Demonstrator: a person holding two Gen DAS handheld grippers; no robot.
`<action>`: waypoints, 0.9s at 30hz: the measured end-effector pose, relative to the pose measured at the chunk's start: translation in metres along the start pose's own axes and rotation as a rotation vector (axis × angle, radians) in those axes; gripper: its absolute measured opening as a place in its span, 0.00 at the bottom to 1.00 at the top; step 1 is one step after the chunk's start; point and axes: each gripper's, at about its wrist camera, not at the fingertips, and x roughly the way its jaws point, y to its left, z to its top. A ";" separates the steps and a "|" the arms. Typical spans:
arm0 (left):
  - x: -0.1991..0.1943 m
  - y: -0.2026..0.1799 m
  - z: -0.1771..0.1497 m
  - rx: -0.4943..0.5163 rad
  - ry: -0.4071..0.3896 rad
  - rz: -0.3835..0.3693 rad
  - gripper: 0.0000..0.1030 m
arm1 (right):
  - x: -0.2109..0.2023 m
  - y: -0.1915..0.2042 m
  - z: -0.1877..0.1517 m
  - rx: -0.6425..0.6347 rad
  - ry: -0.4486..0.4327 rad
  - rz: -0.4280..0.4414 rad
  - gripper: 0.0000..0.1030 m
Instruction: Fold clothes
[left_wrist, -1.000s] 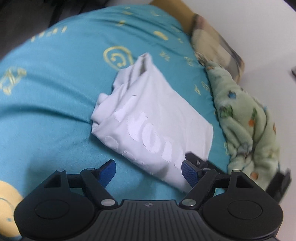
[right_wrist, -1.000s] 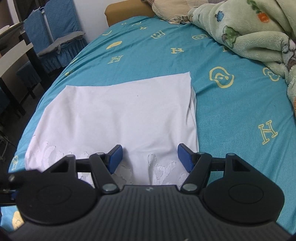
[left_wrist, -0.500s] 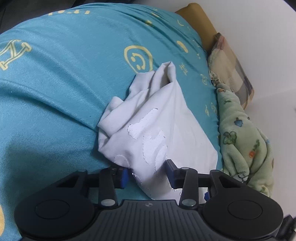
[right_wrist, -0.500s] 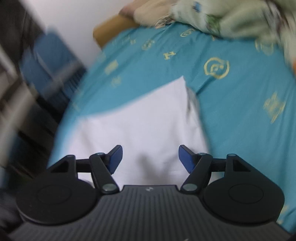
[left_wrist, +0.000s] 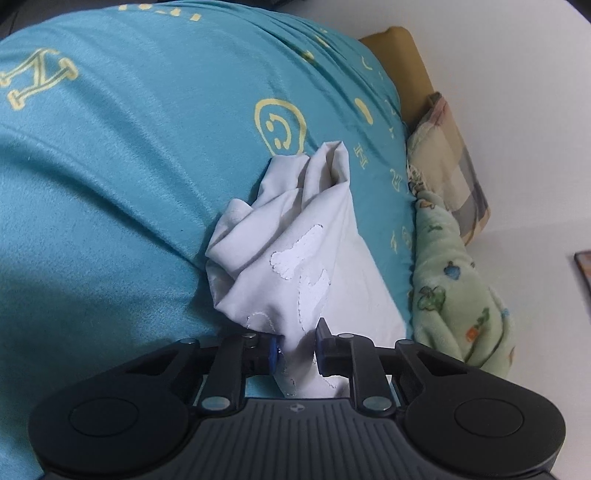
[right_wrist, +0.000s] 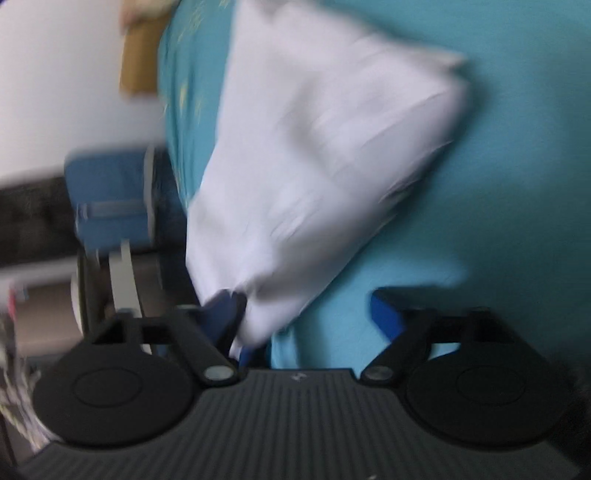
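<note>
A white garment (left_wrist: 295, 258) with stitched white lettering lies bunched on the teal bedsheet (left_wrist: 110, 184). My left gripper (left_wrist: 297, 349) is shut on its near edge, cloth pinched between the blue pads. In the blurred right wrist view the same white garment (right_wrist: 314, 147) spreads flat across the sheet. My right gripper (right_wrist: 306, 317) is open; its left fingertip (right_wrist: 225, 314) touches the garment's near corner and the right fingertip (right_wrist: 384, 314) is over bare sheet.
A green fleece blanket (left_wrist: 458, 280) and a checked pillow (left_wrist: 447, 162) lie along the bed's right side by the wall. A blue chair (right_wrist: 110, 206) stands beside the bed edge in the right wrist view.
My left gripper closed on the garment's edge and pulled it into a bunch. My right gripper swung fast to the side, stayed open, and now sits at the garment's corner.
</note>
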 end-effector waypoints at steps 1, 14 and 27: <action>0.000 0.001 0.000 -0.006 0.000 -0.005 0.18 | -0.005 -0.002 0.002 0.013 -0.049 0.010 0.69; -0.028 -0.022 0.003 0.026 0.003 -0.115 0.17 | -0.062 0.032 -0.011 -0.143 -0.314 0.036 0.20; -0.103 -0.142 -0.075 0.114 0.123 -0.181 0.17 | -0.236 0.077 -0.034 -0.219 -0.450 0.136 0.20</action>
